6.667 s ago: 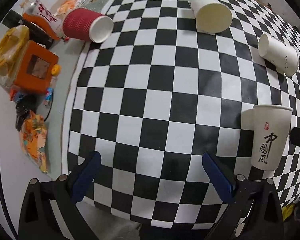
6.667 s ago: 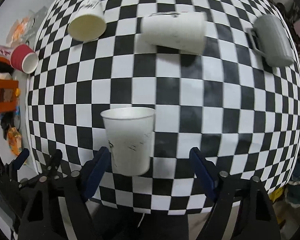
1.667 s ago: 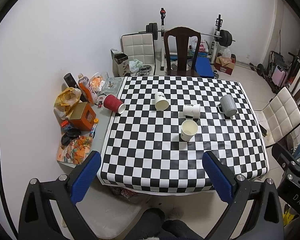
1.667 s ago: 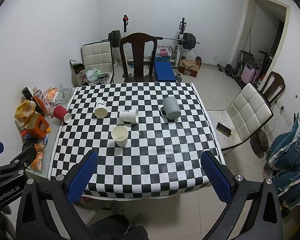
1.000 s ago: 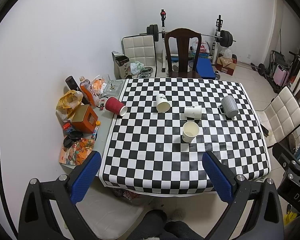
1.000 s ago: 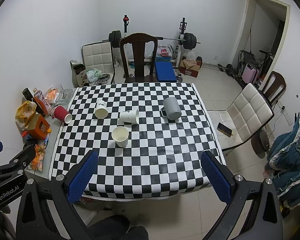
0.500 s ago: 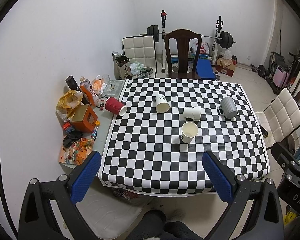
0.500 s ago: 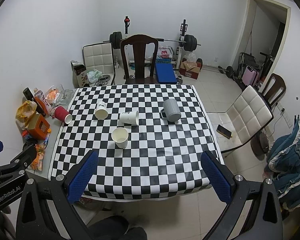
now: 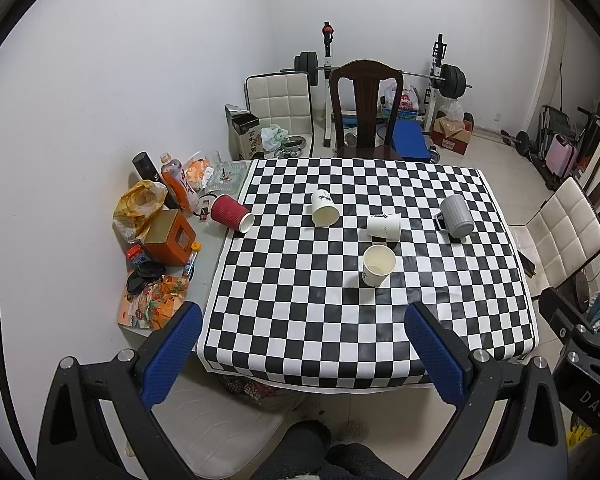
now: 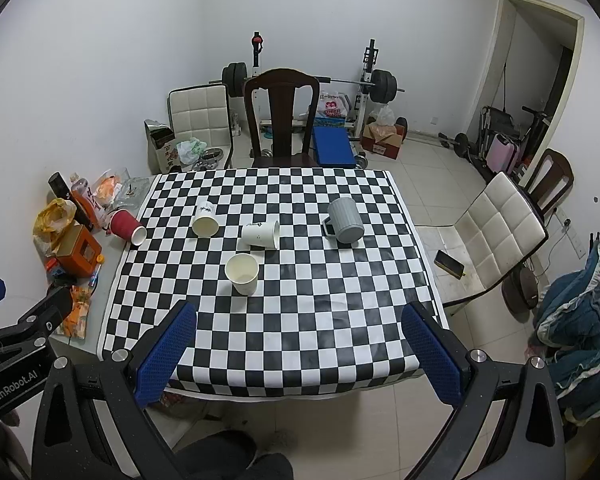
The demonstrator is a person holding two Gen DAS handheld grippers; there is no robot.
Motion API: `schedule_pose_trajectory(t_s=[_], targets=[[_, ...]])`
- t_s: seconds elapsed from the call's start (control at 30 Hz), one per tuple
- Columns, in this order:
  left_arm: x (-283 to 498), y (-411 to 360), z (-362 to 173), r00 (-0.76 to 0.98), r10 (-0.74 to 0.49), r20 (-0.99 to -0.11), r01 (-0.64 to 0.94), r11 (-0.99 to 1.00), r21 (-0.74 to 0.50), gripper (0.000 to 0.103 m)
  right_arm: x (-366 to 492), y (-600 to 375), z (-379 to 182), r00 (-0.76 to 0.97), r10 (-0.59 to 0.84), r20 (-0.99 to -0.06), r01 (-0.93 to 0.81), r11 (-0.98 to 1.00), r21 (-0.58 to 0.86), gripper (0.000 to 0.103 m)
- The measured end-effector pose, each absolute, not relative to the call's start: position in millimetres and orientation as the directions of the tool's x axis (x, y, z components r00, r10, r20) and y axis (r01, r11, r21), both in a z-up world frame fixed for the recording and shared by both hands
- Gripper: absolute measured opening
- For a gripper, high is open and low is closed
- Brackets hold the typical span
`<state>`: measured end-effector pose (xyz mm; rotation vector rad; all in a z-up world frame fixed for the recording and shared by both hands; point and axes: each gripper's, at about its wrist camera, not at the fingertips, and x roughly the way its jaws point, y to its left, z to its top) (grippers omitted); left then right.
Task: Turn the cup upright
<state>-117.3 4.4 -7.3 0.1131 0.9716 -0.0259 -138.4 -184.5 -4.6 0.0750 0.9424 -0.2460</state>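
A white paper cup (image 9: 377, 265) (image 10: 243, 273) stands upright on the checkered table (image 9: 300, 312) (image 10: 320, 312). Two more white paper cups lie on their sides behind it: one (image 9: 384, 225) (image 10: 261, 234) just behind, another (image 9: 324, 208) (image 10: 205, 220) further left. A red cup (image 9: 232, 213) (image 10: 127, 227) lies on its side at the table's left edge. A grey mug (image 9: 456, 216) (image 10: 345, 220) lies at the right. My left gripper (image 9: 300, 352) and right gripper (image 10: 300, 348) are both open and empty, held high and well back from the table's near edge.
Bottles, bags and an orange box (image 9: 168, 236) crowd the table's left strip. A dark wooden chair (image 9: 366, 112) stands behind the table, a white chair (image 9: 560, 232) with a phone (image 10: 449, 263) at the right. Weight equipment stands at the back wall.
Since 6.7 s ago both grippers pulled far up and back from the table, leaving the white cup standing upright. Over the last second the views hardly shift.
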Motion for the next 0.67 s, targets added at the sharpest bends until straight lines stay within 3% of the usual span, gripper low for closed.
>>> schedule_pose_trajectory(t_s=[0.67], targets=[[-110.6,7.2,-2.0,0.574,0.034,-0.818,0.069,0.994,0.090,0.103,-138.7,-183.7,-4.9,0.565,-0.169,-0.808,0.239,0.970,-0.036,0.103]])
